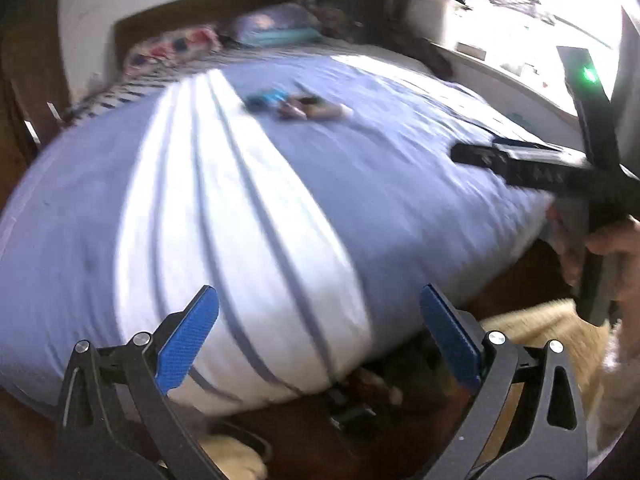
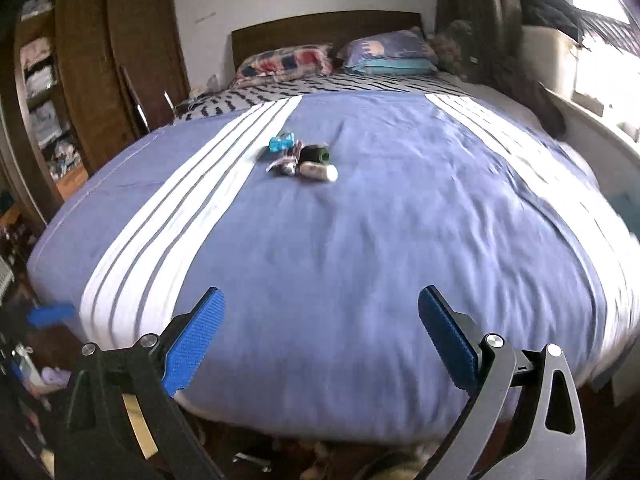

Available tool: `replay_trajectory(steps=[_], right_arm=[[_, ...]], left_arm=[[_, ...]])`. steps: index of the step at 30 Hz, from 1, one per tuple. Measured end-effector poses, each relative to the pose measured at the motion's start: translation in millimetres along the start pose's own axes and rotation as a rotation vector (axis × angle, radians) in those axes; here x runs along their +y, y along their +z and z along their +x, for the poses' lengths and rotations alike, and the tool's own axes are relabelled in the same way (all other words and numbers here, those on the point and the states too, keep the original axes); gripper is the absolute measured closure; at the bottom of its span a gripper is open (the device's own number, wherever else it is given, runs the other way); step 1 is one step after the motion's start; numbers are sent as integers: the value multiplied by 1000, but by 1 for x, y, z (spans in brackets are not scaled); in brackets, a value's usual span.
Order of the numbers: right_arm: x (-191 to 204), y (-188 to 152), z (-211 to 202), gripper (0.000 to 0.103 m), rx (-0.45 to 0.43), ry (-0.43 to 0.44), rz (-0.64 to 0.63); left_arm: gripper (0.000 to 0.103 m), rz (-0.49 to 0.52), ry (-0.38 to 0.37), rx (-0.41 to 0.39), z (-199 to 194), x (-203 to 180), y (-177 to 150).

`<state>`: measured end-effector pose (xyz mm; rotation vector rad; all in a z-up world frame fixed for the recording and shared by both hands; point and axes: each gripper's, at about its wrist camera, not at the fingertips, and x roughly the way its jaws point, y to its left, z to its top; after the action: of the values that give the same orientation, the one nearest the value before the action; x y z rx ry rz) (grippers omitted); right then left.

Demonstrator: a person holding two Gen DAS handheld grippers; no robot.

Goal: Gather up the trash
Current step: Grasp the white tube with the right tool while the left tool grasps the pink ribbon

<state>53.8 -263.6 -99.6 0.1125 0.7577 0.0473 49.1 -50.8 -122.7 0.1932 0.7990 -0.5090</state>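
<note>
A small pile of trash [image 2: 302,158] lies on the blue bedspread [image 2: 380,240] past the bed's middle: a crumpled blue wrapper [image 2: 281,145], a dark round piece [image 2: 314,153] and a silvery can-like piece [image 2: 320,171]. It also shows, blurred, in the left wrist view [image 1: 296,103]. My left gripper [image 1: 318,312] is open and empty over the foot of the bed. My right gripper [image 2: 320,312] is open and empty, also at the foot, far short of the pile. The right gripper's body [image 1: 540,168] shows at the right of the left wrist view, held by a hand [image 1: 600,248].
Two pillows [image 2: 340,58] lie against a dark headboard [image 2: 324,28]. A wooden wardrobe [image 2: 116,56] stands left of the bed. A bright window [image 2: 592,40] is on the right. Clutter lies on the floor under the bed's foot [image 2: 360,460].
</note>
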Motion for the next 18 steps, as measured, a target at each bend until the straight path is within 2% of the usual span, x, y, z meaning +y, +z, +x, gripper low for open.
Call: replay_trajectory(steps=[5,10,13,18], right_arm=[[-2,40,44,6,26,-17,-50],[-6,75,109,6,108,21,-58],[-7,92,136,7,126,-3,-82],[-2,114,175,30,161,-1,-100]], left_arm=[[8,-83,-5,10,40,39,52],[8,-72,4,58,86,61,89],[8,-65,16,70,106,69,101],[8,-75,4,73,127,77,118]])
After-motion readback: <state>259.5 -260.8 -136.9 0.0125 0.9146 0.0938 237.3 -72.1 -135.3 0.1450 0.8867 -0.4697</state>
